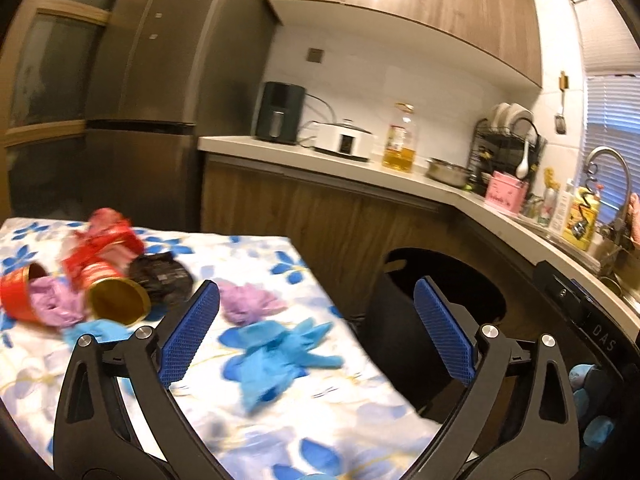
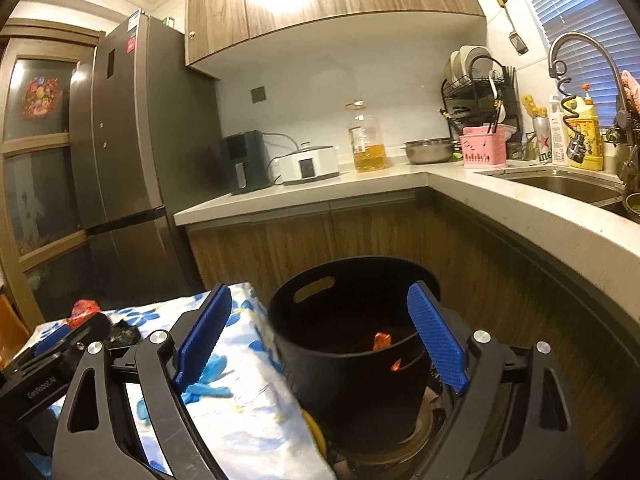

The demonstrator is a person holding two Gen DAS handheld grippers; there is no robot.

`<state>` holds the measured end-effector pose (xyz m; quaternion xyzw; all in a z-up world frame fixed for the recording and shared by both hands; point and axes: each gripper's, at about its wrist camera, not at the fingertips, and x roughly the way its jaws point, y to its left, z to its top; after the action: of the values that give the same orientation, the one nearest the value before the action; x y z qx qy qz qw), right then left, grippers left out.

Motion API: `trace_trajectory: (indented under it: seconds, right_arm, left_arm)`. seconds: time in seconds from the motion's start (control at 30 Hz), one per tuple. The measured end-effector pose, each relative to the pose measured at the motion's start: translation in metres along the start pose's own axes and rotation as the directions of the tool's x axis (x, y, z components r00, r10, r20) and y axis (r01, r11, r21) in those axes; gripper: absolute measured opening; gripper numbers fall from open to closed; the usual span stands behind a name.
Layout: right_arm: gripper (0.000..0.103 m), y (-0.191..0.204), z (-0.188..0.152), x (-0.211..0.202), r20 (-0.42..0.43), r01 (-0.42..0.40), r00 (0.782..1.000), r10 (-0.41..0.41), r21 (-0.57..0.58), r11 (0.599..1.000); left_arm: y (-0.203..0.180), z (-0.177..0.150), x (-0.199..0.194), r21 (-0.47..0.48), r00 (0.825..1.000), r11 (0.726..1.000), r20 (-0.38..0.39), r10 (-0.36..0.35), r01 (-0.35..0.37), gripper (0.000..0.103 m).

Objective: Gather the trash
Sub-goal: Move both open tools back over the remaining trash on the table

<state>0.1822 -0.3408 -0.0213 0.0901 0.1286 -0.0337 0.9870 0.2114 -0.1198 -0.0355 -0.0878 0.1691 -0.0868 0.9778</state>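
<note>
Left gripper, black frame with blue ribbed pads, standing with jaws wide apart and nothing between them; hanging over the near edge of the table draped in a white cloth with blue flowers.

Lying on that cloth, straight ahead of the left gripper: crumpled blue disposable glove. Just behind the glove: wad of lilac tissue. Further back and to the left of the glove: gold-lined red paper cup on its side, mouth facing the camera; flat black round lid beside it; second red paper cup at the far left with more lilac tissue spilling from it; crumpled red wrapper behind the cups. All slightly blurred.

Right gripper, same build, also gaping with nothing clamped; hovering above the open mouth of the round black bin with cut-out handles, the bin standing on the floor just right of the table's edge. Showing inside the bin: two small orange-red scraps against the dark wall.

Left gripper's black body showing at the left margin of the right wrist view, over the table.
</note>
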Motion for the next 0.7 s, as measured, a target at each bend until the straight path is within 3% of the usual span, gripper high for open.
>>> trace_trajectory:
  seconds: [0.2, 0.37, 0.7]
  right_arm:
    - [0.087, 0.025, -0.015, 0.002, -0.026, -0.03, 0.999, 0.03, -0.019, 0.999]
    - [0.087, 0.052, -0.032, 0.014, -0.078, -0.075, 0.994, 0.072, -0.032, 0.997]
    - [0.087, 0.107, -0.075, 0.057, -0.216, -0.161, 0.966, 0.143, -0.067, 0.985]
  left_arm:
    - [0.041, -0.008, -0.026, -0.032, 0.992, 0.992, 0.038, 0.123, -0.122, 0.096]
    - [0.074, -0.017, -0.033, -0.065, 0.978, 0.976, 0.01, 0.21, -0.209, 0.096]
    - [0.115, -0.031, -0.038, -0.1, 0.955, 0.95, -0.011, 0.296, -0.296, 0.096]
